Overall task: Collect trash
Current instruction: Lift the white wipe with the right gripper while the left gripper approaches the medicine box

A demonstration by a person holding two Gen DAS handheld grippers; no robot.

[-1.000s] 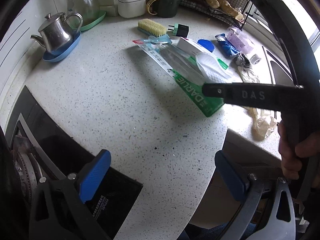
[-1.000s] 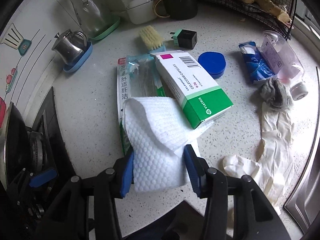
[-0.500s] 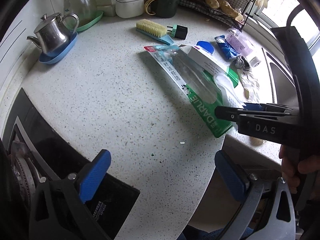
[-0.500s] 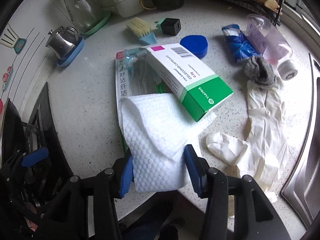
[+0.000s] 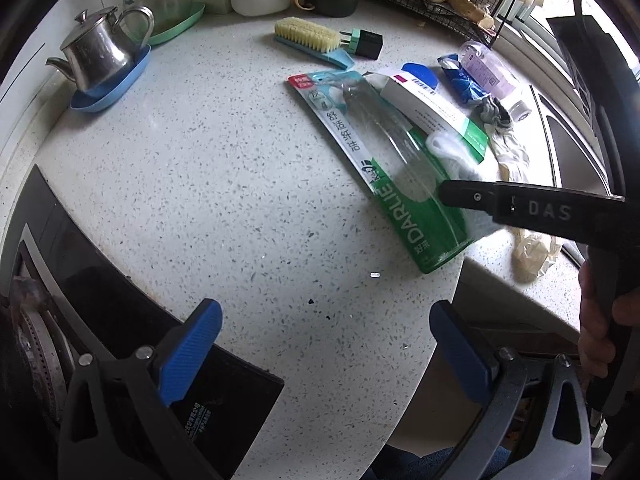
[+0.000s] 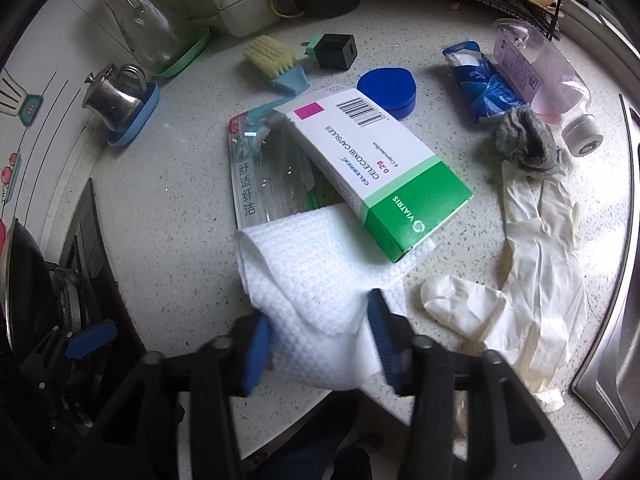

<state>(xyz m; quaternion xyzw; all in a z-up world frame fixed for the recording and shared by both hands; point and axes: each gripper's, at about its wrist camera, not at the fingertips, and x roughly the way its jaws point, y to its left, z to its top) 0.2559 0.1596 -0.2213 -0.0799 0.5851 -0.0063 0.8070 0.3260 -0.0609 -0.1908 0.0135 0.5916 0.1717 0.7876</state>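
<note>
Speckled white stone makes up the surface [image 5: 192, 184], with a dark stove at its left edge and a steel sink [image 6: 624, 320] at the right. Trash lies in a loose heap near the front edge. Largest is the toothbrush package [image 5: 384, 168], green and clear, flat on the stone. A white and green medicine box [image 6: 372, 168] lies across its upper half, one end propped on the white paper towel [image 6: 320, 280], which covers the package's lower end. Right of these, a pale rubber glove [image 6: 536, 264] stretches toward the sink, a grey rag [image 6: 524, 140] at its far end, touching it. Behind the rag lie a pink-tinted bottle [image 6: 540, 76] and a crumpled blue wrapper [image 6: 484, 84], then a blue lid [image 6: 388, 92] just beyond the box.

The right claw [image 6: 320, 340] has just been closing: a second ago its blue fingers [image 6: 256, 344] stood wider on either side of the towel, and now they pinch the towel's near edge, bunching it between them. The claw also sits a little lower and nearer the heap than before, and from the left camera its black body now covers the package's lower right corner.

The left claw [image 5: 324, 352] hangs spread wide above bare stone beside the stove, nothing between its fingers, much as it did a second ago.
</note>
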